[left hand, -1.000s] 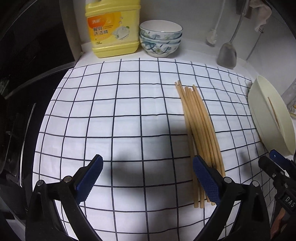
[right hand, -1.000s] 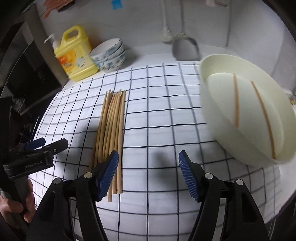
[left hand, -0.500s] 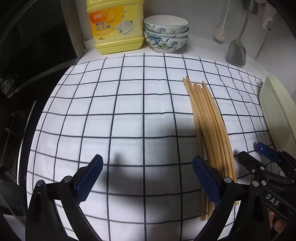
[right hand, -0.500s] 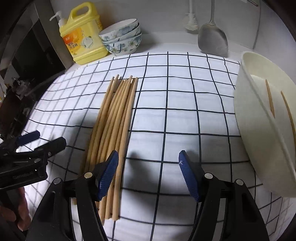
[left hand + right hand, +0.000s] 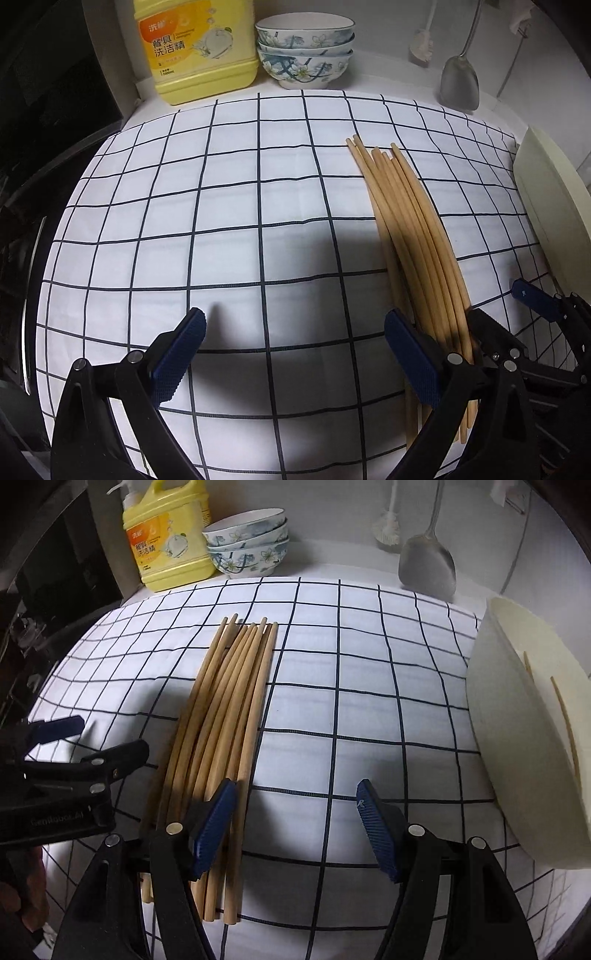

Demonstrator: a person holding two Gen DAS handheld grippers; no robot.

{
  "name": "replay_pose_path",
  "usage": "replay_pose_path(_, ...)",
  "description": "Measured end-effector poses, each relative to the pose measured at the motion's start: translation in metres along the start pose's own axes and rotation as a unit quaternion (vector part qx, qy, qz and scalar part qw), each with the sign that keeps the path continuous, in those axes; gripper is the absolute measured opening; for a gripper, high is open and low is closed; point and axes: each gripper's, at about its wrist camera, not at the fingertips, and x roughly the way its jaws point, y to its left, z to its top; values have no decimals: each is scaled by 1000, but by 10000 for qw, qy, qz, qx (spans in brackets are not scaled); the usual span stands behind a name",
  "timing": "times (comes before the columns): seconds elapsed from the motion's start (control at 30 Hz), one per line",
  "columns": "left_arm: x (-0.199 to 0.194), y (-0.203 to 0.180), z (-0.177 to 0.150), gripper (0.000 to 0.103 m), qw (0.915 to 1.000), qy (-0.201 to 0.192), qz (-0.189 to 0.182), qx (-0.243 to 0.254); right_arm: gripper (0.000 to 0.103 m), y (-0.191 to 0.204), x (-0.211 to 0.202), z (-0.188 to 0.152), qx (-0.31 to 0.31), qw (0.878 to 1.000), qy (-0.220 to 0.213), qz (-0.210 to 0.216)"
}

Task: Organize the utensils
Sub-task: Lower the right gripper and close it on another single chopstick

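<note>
1. Chopsticks (image 5: 225,716) lie bundled on the checked tabletop (image 5: 369,709), long axis running away from both cameras.
2. Right tool (image 5: 293,825) spread wide, empty; its left finger overlaps the bundle's near end. Nearer arm.
3. Left tool (image 5: 293,356) also spread, empty; bundle sits off its right finger.
4. Cream basin (image 5: 517,738), already holding chopsticks, sits right.

Tan chopsticks (image 5: 221,716) on a white, dark-gridded cloth (image 5: 369,709); yellow detergent bottle (image 5: 168,542).

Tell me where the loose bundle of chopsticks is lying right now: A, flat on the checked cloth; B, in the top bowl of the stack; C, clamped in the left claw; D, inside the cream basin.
A: the chopsticks lie flat on the checked cloth, and both claws are open, gripping nothing.
</note>
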Motion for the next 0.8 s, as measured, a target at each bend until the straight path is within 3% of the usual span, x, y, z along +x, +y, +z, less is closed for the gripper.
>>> replay_pose_path(0.5,6,-12,4,96,9997,-27,-120,232,64,-30,11,10,240,9992,-31,-304)
replay_pose_path(0.8,16,-15,8,98,9996,-61,43,254,64,-27,13,13,118,9995,-39,-276)
